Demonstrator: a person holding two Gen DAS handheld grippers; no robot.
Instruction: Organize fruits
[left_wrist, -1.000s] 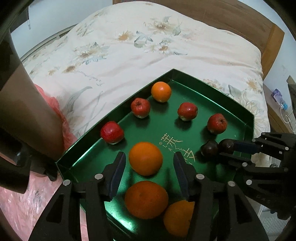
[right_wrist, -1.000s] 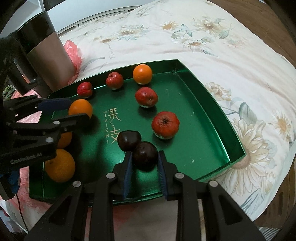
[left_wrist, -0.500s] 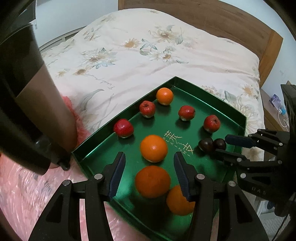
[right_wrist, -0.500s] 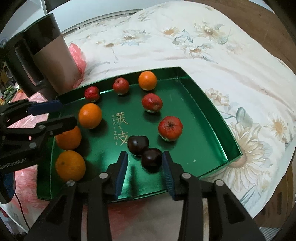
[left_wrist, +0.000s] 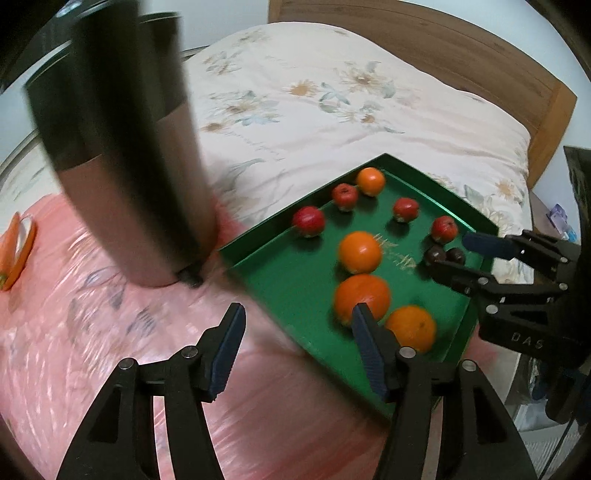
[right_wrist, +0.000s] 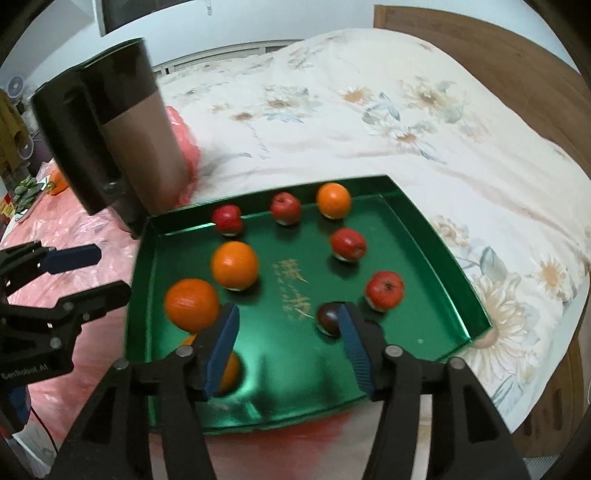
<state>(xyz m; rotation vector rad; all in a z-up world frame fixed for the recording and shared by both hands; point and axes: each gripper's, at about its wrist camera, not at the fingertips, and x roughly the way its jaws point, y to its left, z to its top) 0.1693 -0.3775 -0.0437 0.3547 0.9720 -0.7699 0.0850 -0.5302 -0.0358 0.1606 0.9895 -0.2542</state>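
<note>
The left gripper (left_wrist: 297, 334) hung at the lower middle of its own view with its jaws opening and nothing between them; beneath lay pink plastic sheeting (left_wrist: 74, 332) and the near edge of the green tray (left_wrist: 295, 280). The right gripper (right_wrist: 286, 334) sat low in its view, jaws also spreading wide and empty, over bare tray floor. Its right finger partly covered one dark fruit (right_wrist: 328, 318); a second dark fruit (left_wrist: 455, 254) showed beside the first only in the left view.

The tray rested partly on the pink sheeting, partly on a floral bedcover (right_wrist: 369, 110), with a wooden headboard (left_wrist: 443, 48) at the upper right. Inside it, four oranges and four red apples lay apart, the nearest orange (left_wrist: 362, 299) touching no finger. A tall dark appliance (right_wrist: 110, 129) stood at the upper left, just beside the tray's corner.
</note>
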